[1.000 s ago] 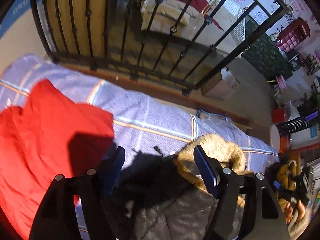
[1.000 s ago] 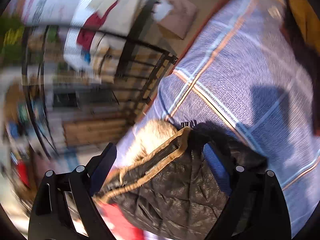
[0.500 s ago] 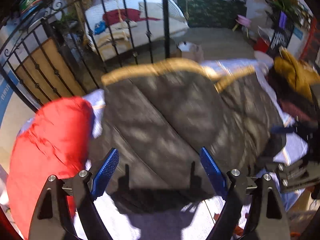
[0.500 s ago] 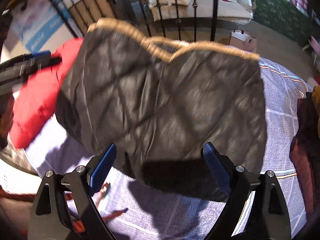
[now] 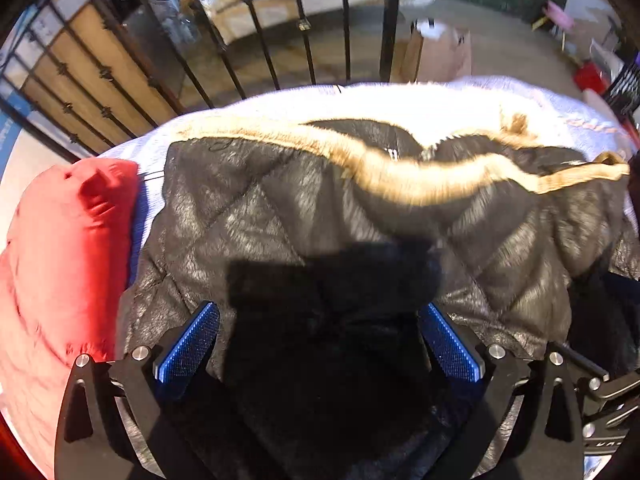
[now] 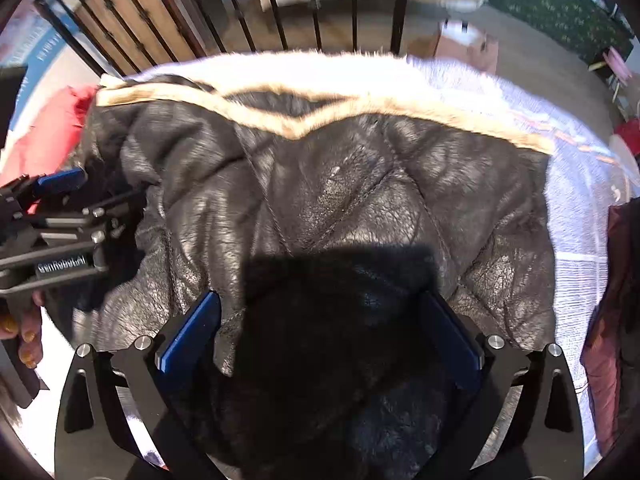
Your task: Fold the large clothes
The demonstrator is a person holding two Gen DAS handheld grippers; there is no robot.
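Black quilted jacket [image 5: 288, 216] lies spread on the bed [image 5: 256, 110], which has a pale lilac check cover. Tan fur trim [image 5: 416, 178] runs along the jacket's far edge, on the side nearest the black iron railing [image 5: 344, 20] beyond the bed.

Left gripper [image 5: 318, 346] points steeply down over the jacket's near part. Its jaws are opening and stand wide; the blue pads [image 5: 188, 350] sit apart with jacket fabric below and between them, not pinched. A dark shadow falls on the jacket just ahead of the gripper.

Right gripper [image 6: 320, 334] is over the jacket too, toward its near edge. Its jaws are also opening, spread wide, with leather-look fabric between them but no pad pressing on it. Its pads [image 6: 190, 334] are blue as well.

From the right wrist view the left gripper shows at the jacket's left side, with fingers [image 6: 28, 336] of the person's hand wrapped on its handle.

A red garment [image 5: 68, 248] lies bunched on the bed just beside the jacket's left edge. A dark red garment [image 6: 612, 320] lies at the jacket's right, slightly apart. A cardboard box [image 5: 436, 50] stands on the floor beyond the jacket, past the railing end.
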